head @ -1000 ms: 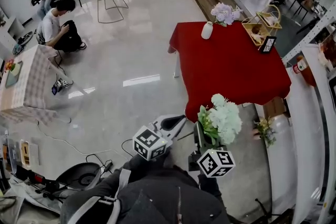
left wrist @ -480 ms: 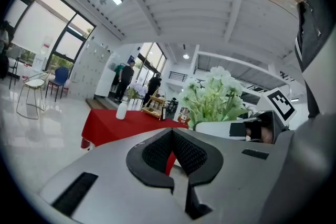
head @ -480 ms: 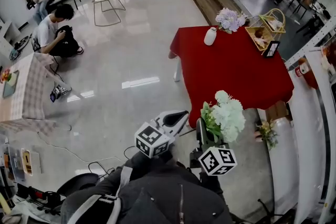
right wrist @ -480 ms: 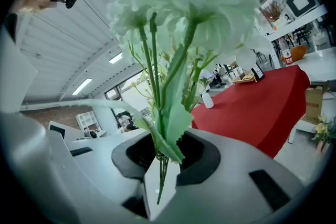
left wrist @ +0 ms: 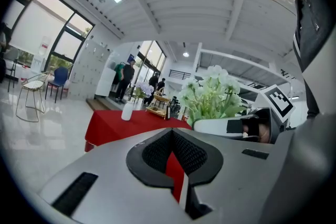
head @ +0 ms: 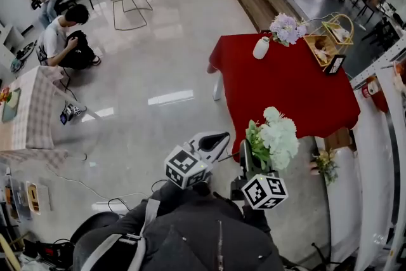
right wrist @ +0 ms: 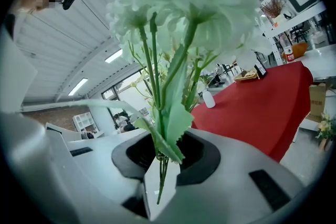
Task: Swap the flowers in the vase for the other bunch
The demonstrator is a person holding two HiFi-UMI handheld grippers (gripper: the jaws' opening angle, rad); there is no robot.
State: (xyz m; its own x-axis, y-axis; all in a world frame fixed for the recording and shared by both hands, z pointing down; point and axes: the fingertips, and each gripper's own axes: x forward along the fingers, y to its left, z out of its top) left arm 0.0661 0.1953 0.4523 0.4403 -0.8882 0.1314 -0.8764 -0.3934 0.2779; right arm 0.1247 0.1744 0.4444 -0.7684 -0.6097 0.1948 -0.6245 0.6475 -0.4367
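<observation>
On the red table (head: pixel 285 95) ahead stands a white vase (head: pixel 261 47) holding purple flowers (head: pixel 287 28); both also show far off in the left gripper view, the vase (left wrist: pixel 126 111) and the purple flowers (left wrist: pixel 143 88). My right gripper (head: pixel 244 165) is shut on the stems (right wrist: pixel 159 162) of a white-and-green bunch (head: pixel 276 136), whose blooms (right wrist: pixel 194 2) rise upright in front of its camera. My left gripper (head: pixel 212 141) is beside it to the left, shut with nothing in it (left wrist: pixel 173 157). Both grippers are short of the table's near edge.
A wicker basket (head: pixel 327 41) and a dark photo frame (head: pixel 334 64) sit at the table's far right. A white counter (head: pixel 355 200) runs along the right, with a small yellow plant (head: pixel 325 162) at its foot. A person (head: pixel 63 41) sits on the floor at far left near a checked table (head: pixel 32 111).
Both grippers and the head view have moved forward toward the red table, which now sits closer and further right. The bunch stays held; the left jaws stay shut.
</observation>
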